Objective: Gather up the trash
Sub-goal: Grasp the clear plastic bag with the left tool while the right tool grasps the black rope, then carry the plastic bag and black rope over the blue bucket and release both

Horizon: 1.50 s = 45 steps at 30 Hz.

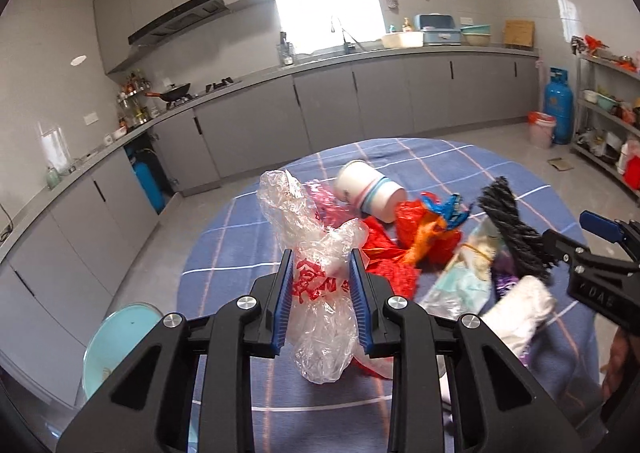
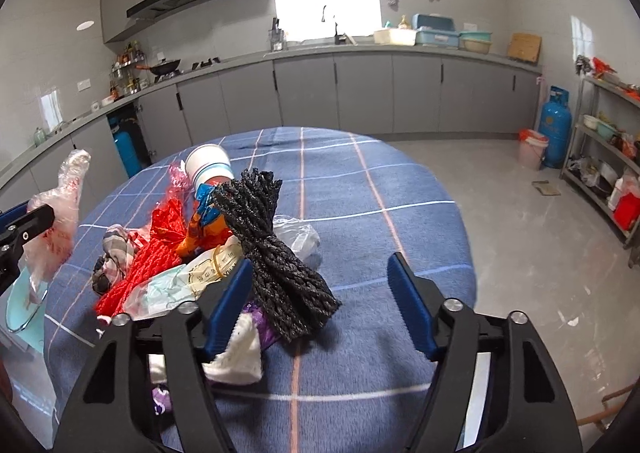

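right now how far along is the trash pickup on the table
Nothing looks binned yet. In hand: the left gripper is shut on the clear plastic bag. The right gripper is open around the black rope bundle, not gripping. Left: the paper cup, red netting and wrappers on the blue tablecloth.

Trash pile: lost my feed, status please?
Left gripper shut on clear plastic bag. Right gripper open around black rope bundle. Nothing blocking.
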Tool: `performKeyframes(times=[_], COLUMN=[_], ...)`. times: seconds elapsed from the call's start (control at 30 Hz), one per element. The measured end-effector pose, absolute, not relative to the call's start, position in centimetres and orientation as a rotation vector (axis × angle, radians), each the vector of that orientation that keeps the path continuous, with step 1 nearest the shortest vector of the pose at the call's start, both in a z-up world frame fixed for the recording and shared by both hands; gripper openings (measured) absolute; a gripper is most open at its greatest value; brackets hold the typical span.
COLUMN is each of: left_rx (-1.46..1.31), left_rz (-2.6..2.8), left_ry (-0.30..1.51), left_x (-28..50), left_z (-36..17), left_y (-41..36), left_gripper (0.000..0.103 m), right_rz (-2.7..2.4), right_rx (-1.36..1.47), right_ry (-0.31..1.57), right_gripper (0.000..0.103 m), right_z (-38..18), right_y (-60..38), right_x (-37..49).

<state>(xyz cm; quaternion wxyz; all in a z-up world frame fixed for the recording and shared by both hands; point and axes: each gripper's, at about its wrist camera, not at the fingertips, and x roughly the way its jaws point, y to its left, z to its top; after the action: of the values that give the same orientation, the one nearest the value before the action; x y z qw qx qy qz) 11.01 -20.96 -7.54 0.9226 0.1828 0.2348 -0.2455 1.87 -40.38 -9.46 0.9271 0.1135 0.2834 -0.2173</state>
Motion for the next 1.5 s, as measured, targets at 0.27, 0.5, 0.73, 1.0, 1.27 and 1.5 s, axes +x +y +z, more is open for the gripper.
performKeyframes(times=[0.27,0.5,0.73,1.0,1.27,1.5], left_rx=[0.357,0.349,0.333,0.318,0.300,0.297], left_rz=[-0.486,-0.463,-0.414,-0.354,-0.314,-0.247], left_ry=[0.509,0.496,0.476,0.474,0.485,0.478], left_x=[12.3,12.6,12.8,12.9,13.2,14.0], left_z=[-8.4,-7.8,-6.9,-6.3,-6.1,-6.0], left_y=[-19.6,-18.6,-16.1,-12.9,-10.2,-7.5], left_gripper=[0.027,0.027,0.027,0.027,0.027,0.027], right_rz=[-0.388,-0.361,-0.356,-0.306,-0.224,-0.124], right_rx=[0.238,0.232,0.195,0.156,0.143,0.090], right_ry=[0.675,0.693,0.631,0.586,0.607,0.611], right_gripper=[0.041,0.009,0.008,0.008,0.008,0.008], right_z=[-10.7,-10.8,-8.5,-5.9,-5.1,-4.8], right_y=[-40.9,-40.9,-39.6,-37.1,-34.3,-29.9], right_x=[3.7,3.8,3.3,4.4,6.1,7.7])
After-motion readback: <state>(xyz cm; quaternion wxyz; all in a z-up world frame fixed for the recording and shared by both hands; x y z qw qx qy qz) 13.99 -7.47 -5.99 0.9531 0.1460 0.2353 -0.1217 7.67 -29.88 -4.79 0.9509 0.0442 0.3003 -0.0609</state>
